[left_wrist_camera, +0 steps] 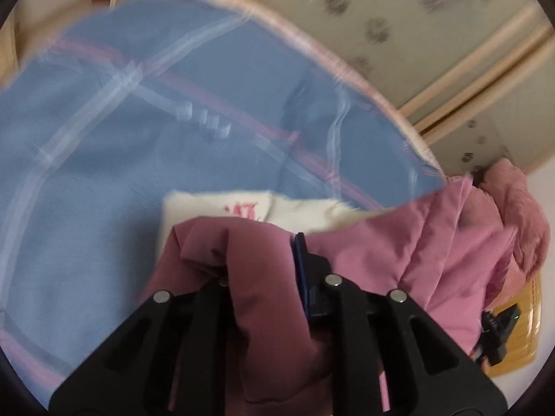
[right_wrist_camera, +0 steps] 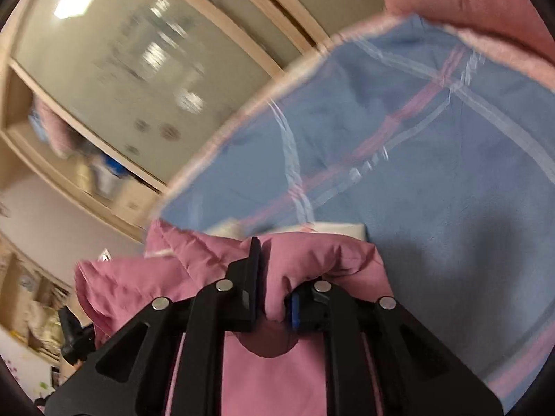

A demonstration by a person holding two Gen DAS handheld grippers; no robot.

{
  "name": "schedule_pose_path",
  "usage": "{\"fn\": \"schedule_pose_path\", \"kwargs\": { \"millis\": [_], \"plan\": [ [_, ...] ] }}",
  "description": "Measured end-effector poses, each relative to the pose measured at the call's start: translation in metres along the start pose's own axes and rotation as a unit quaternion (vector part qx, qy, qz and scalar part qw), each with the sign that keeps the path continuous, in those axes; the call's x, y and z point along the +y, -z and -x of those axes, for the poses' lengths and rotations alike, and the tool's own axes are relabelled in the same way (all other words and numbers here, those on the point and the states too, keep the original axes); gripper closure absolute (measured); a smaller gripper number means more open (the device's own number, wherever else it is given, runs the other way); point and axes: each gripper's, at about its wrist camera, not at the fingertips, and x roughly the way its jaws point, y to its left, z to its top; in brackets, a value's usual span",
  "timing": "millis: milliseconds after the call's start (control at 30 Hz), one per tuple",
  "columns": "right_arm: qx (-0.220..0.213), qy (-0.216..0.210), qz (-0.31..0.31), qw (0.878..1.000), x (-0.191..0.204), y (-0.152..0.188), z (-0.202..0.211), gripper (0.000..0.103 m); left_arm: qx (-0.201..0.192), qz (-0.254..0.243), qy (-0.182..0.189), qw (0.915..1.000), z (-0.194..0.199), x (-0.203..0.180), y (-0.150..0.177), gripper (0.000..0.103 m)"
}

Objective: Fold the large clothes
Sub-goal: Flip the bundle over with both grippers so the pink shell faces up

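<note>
Across both wrist views, spread wide: soft blue bedcover with pale white and pink crossing stripes [left_wrist_camera: 86, 180], matte and faintly creased, edged by a pinkish piped border, blurred. Lying on that cover, partly hidden: flat cream-white folded cloth with pink lettering [left_wrist_camera: 215, 208], squared at its corners. Held up over both, near the cover's edge: large puffy mauve-pink quilted jacket [left_wrist_camera: 416, 242], smooth slightly glossy fabric, stitched into padded panels, bunched into rounded folds. Left black angular plastic gripper [left_wrist_camera: 267, 270] drawn narrow, pinching a thick fold of the jacket; blue pad [left_wrist_camera: 301, 270] on one finger pressed against the fabric, other finger buried under the cloth. Right black gripper [right_wrist_camera: 274, 287], likewise narrow, clamped on a rounded bulge of the same jacket [right_wrist_camera: 312, 260], fabric squeezed between dark pad and blue pad [right_wrist_camera: 295, 312]. Beyond the bed: frosted sliding wardrobe panels in pale wooden frames [right_wrist_camera: 131, 69], dotted with dark blurred flower-like marks. Off to the side in the left view: yellow woven-looking basket [left_wrist_camera: 523, 339].
</note>
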Motion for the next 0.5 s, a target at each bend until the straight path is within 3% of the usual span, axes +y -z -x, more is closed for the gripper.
{"fn": "schedule_pose_path", "kwargs": {
  "millis": [100,200,300,400,467,500],
  "plan": [
    [0.029,-0.006,-0.005,1.0,-0.019,0.01,-0.037,0.089,-0.012,0.008,0.034,0.9993,-0.014,0.014,0.002,0.085],
    [0.036,-0.014,-0.003,0.999,-0.023,0.007,-0.043,0.089,-0.041,0.027,0.061,0.9969,0.002,0.021,-0.001,0.084],
    [0.044,-0.074,-0.07,0.994,-0.045,-0.005,-0.036,0.088,-0.094,0.064,0.124,0.9858,0.033,0.036,-0.008,0.082],
    [0.042,-0.122,-0.105,0.986,-0.059,-0.013,-0.024,0.085,-0.082,0.093,0.161,0.9791,0.046,0.041,-0.015,0.082],
    [0.046,-0.138,-0.107,0.984,-0.056,-0.019,-0.018,0.078,-0.069,0.17,0.253,0.9498,0.049,0.065,-0.017,0.068],
    [0.047,-0.156,-0.118,0.98,-0.059,-0.019,-0.013,0.074,-0.065,0.218,0.309,0.9235,0.05,0.08,-0.015,0.053]
  ]
}}
